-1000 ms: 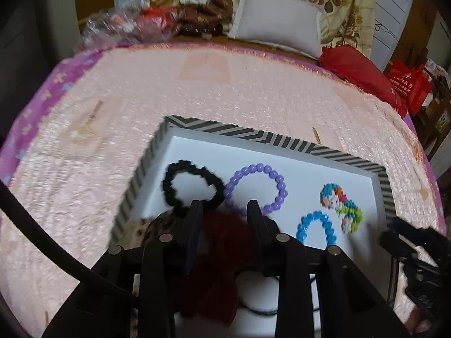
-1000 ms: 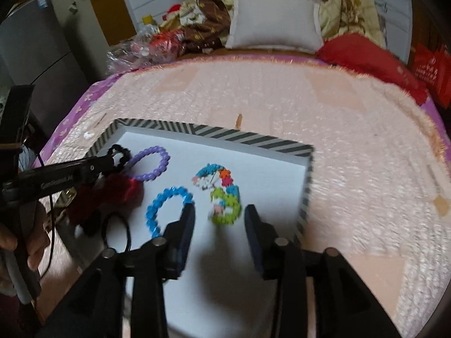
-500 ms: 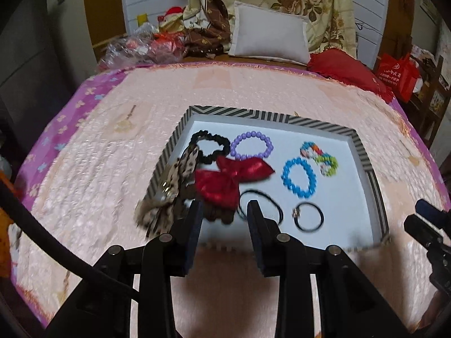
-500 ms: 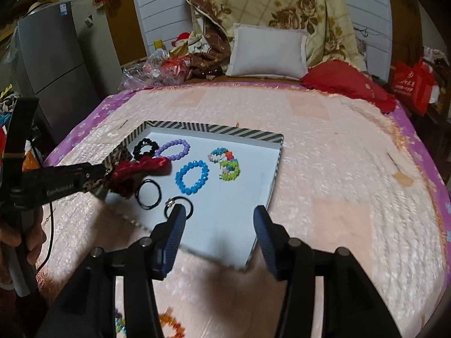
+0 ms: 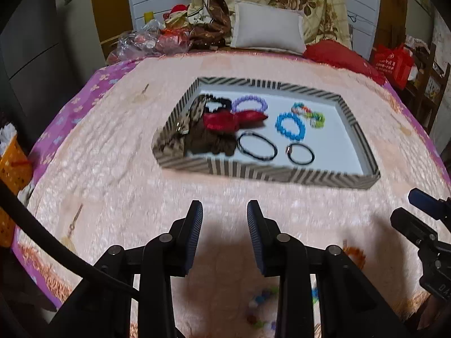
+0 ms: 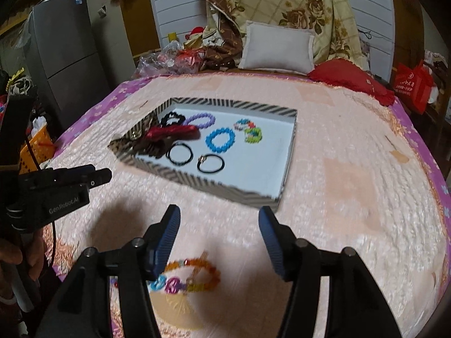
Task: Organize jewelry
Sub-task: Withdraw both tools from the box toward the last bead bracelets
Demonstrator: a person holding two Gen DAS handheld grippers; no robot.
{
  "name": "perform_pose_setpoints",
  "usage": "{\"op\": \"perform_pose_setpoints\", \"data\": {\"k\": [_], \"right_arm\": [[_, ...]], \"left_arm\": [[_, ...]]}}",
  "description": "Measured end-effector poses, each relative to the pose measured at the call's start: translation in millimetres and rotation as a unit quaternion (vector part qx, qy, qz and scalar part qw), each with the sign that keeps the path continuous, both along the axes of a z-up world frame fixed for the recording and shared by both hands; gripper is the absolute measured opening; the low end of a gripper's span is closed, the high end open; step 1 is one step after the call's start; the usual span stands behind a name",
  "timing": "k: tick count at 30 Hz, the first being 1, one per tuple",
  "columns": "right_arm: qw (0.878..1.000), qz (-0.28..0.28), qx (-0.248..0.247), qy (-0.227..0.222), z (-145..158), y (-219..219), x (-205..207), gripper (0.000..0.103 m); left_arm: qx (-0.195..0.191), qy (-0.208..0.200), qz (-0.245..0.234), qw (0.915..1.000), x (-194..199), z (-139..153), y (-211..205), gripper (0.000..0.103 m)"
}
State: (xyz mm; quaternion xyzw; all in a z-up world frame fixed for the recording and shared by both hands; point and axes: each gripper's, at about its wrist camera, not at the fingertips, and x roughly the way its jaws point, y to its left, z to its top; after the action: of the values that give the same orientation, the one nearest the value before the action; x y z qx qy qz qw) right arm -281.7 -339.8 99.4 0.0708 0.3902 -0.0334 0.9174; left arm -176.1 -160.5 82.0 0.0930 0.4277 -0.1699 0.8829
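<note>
Two grippers are held above the pink bedspread (image 6: 352, 197), both spread open and gripping nothing, and the move is judged to turn on the multicoloured bead bracelets (image 6: 188, 277) lying loose on the cover. In the right wrist view this cluster is seen just below and slightly left of the right gripper (image 6: 220, 224), tucked close to its left finger, with its long axis running across the jaws rather than along them. The right gripper's jaws are set wide apart; the left gripper (image 5: 224, 217) shows a narrower gap. From the left wrist view only blurred beads can be made out low between that gripper's arms, so the exact spacing cannot be told there. The right gripper is judged nearer and better placed for a pick. Well ahead of both grippers the striped tray (image 6: 225, 190) is seen, already holding the blue bead bracelet (image 6: 220, 140), the purple bracelet (image 6: 201, 119), black hair ties (image 6: 210, 164) and a red bow (image 6: 172, 133). A short drop and slight leftward shift would seem called for.
</note>
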Motion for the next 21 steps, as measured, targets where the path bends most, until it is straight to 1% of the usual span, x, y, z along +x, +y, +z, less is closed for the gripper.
{"op": "perform_pose_setpoints", "data": {"k": [4,9,15,18,21], "right_arm": [[1.0,0.001,-0.003,0.01,-8.6,5.5,-9.9,0.06],[1.0,0.0,-0.009,0.021,-16.6,8.2,-18.1,0.06],[1.0,0.002,-0.01,0.021,-15.5,8.4,-24.5,0.06],[1.0,0.005,-0.007,0.021,-17.0,7.1,-27.4,0.06],[0.999,0.011,-0.008,0.031,-24.3,5.8,-30.2,0.06]], "left_arm": [[-0.005,0.007,0.004,1.0,-11.5,-7.2,7.8,0.022],[0.0,0.002,0.002,1.0,-24.2,-11.4,9.8,0.022],[-0.004,0.003,0.004,1.0,-32.6,-11.0,12.9,0.022],[-0.01,0.008,0.004,0.9999,-34.6,-9.6,15.4,0.022],[-0.026,0.024,0.006,0.9994,-35.2,-9.8,24.2,0.022]]}}
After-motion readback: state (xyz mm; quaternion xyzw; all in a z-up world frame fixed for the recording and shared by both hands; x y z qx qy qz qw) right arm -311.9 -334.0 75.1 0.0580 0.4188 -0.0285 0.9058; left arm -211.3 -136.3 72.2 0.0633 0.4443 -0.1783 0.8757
